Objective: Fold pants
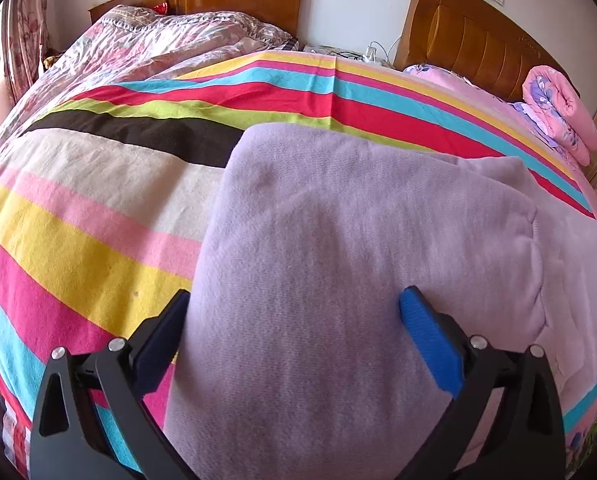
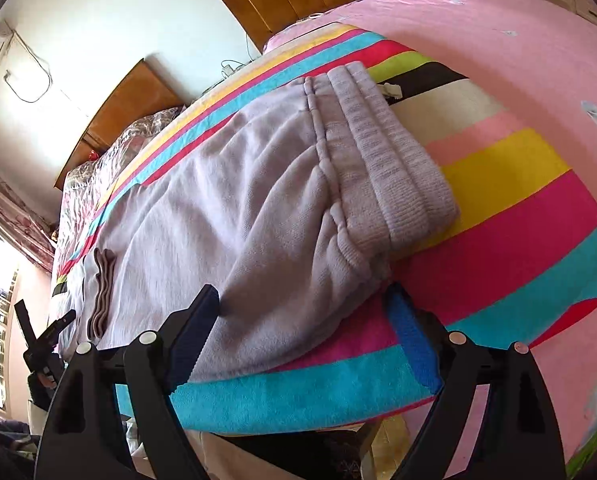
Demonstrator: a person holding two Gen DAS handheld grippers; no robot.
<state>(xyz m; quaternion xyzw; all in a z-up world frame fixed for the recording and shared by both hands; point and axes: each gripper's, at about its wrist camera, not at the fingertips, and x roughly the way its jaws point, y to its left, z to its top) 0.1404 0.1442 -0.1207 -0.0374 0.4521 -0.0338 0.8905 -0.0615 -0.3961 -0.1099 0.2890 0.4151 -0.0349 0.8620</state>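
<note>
Lilac knitted fleece fills the near ground of both wrist views: the pale purple soft pants (image 1: 338,240) lie flat on the striped multicoloured blanket (image 1: 78,240) that covers the bed. Closest in the left wrist view, the left gripper (image 1: 294,312) stands wide, its 2 fingers straddling the near end of the folded cloth without pinching it; the blue pad (image 1: 430,348) sits just beside the fabric and is not pressed into it. In the right wrist view the right gripper (image 2: 302,312) is likewise spread wide, with the near corner of the pants (image 2: 258,208) lying between its dark finger and its blue one, and nothing clamped.

Beyond the right gripper, the ribbed waistband and cuffs (image 2: 386,160) are stacked in parallel bands at the right end of the garment, so the pants appear already doubled at least once. Their long axis runs across that view, from the ribbed stack on the right toward the far left, where the other gripper shows small at the edge of the bed.

My judgement: each hand is at one end of the long axis, so the next fold would bring one end over the other. The right hand is nearer the ribbed end.

Farther back stand 2 brown wooden headboards (image 1: 478,36) against a white wall.
</note>
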